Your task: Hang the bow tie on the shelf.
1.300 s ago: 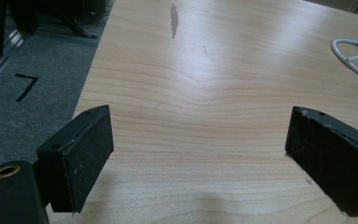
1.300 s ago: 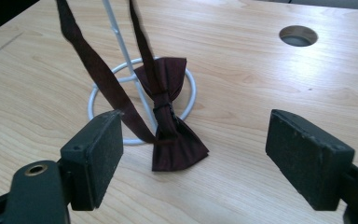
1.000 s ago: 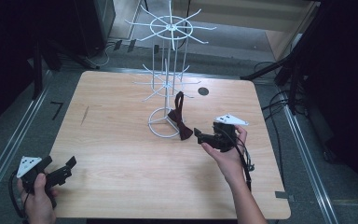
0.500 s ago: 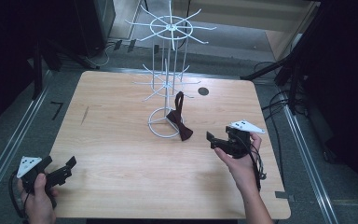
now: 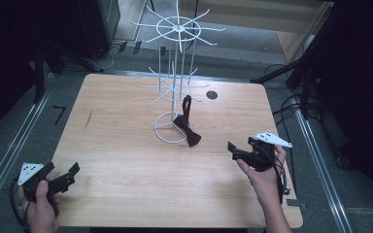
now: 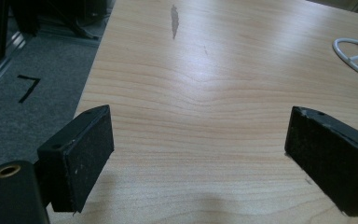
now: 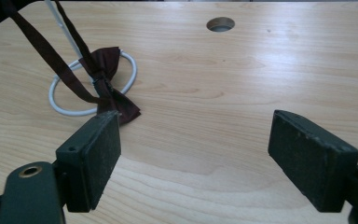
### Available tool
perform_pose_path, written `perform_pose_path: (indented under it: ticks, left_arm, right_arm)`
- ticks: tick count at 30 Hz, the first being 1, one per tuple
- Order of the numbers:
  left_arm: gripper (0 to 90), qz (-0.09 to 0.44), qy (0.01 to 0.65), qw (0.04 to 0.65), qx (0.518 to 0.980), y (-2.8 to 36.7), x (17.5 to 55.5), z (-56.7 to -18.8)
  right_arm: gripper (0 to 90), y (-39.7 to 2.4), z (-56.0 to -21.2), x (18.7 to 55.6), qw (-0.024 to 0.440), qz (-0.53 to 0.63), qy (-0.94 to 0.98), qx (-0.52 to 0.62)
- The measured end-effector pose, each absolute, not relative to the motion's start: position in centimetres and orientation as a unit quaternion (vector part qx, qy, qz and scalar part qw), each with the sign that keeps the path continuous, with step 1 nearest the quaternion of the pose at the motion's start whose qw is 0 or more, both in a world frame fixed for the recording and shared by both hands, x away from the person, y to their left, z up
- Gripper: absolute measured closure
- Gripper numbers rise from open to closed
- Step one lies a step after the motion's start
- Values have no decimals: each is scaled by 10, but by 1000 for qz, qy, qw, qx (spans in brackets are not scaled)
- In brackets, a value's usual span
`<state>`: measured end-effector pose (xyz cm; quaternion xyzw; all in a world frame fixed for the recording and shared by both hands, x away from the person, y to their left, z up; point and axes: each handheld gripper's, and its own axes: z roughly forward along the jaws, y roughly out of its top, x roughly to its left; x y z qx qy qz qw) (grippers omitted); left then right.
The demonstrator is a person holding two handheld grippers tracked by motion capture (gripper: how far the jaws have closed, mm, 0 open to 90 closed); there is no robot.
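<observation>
A white wire rack (image 5: 176,63) stands mid-table on a ring base (image 5: 161,132). A dark maroon bow tie (image 5: 187,131) hangs by its strap from a low arm of the rack, its bow resting at the ring. In the right gripper view the bow tie (image 7: 107,88) lies ahead and left of the jaws. My right gripper (image 5: 234,151) is right of the tie, apart from it, open and empty (image 7: 193,158). Over the near left corner my left gripper (image 5: 67,175) is held open, with bare wood between its jaws (image 6: 198,158).
The wooden table (image 5: 116,121) has a round cable hole (image 5: 211,95) behind the rack. The rack's upper spokes spread wide over the table's back. Cables and dark stands lie on the floor to the right. The rack's ring (image 6: 354,51) shows far right in the left gripper view.
My right gripper has drawn back from the bow tie, to the right and toward the near edge. The bow tie stays hanging on the rack. The left hand has kept still.
</observation>
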<state>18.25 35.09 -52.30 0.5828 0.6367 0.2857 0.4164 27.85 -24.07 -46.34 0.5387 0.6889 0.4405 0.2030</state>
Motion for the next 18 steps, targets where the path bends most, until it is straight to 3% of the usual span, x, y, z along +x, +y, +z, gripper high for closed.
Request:
perform_pose_path:
  ticks: [18]
  left_arm:
    - [86,287,635,416,584,351,182,-523]
  right_arm:
    - [137,-283,-479,261,208,428,671,569]
